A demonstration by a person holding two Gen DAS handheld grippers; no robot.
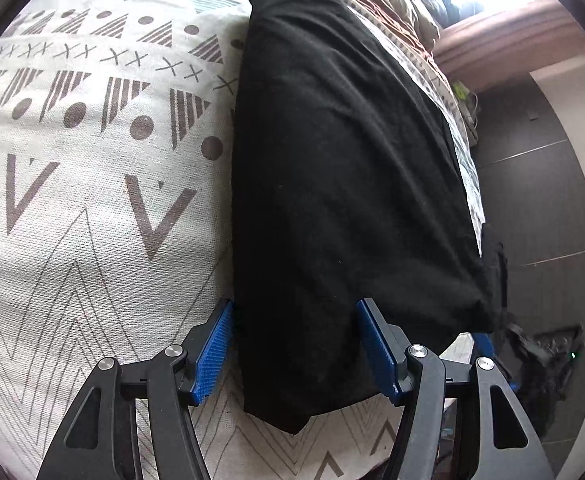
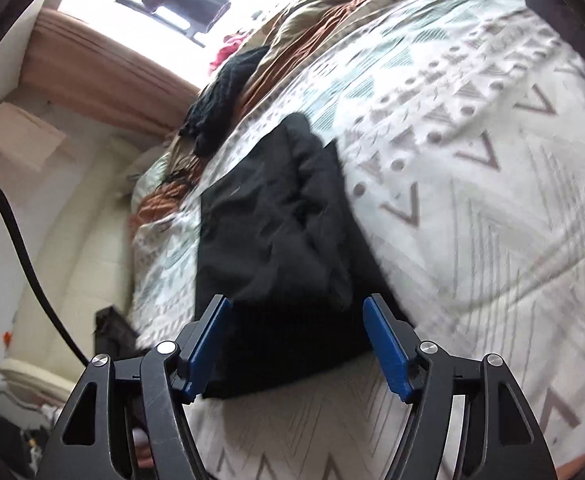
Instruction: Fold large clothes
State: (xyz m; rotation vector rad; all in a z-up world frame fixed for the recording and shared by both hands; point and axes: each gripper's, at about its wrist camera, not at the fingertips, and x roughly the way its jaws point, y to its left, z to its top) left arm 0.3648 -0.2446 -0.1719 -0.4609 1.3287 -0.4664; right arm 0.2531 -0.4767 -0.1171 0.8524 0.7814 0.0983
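A black garment [image 1: 340, 184] lies folded into a long strip on a white bedspread with a grey geometric print [image 1: 92, 208], close to the bed's right edge. My left gripper [image 1: 295, 308] is open. Its blue pads [image 1: 214, 354] stand either side of the garment's near end without pressing on it. In the blurred right wrist view the same black garment [image 2: 276, 232] lies creased on the bedspread [image 2: 472, 220]. My right gripper [image 2: 297, 302] is open too, its jaws wide over the garment's near edge and holding nothing.
Crumpled tan and rust bedding [image 2: 316, 24] and a dark knitted item [image 2: 228, 88] are heaped at the bed's far end. Dark floor [image 1: 552, 200] runs along the bed's right side. A black cable [image 2: 24, 240] hangs at the left of the right wrist view.
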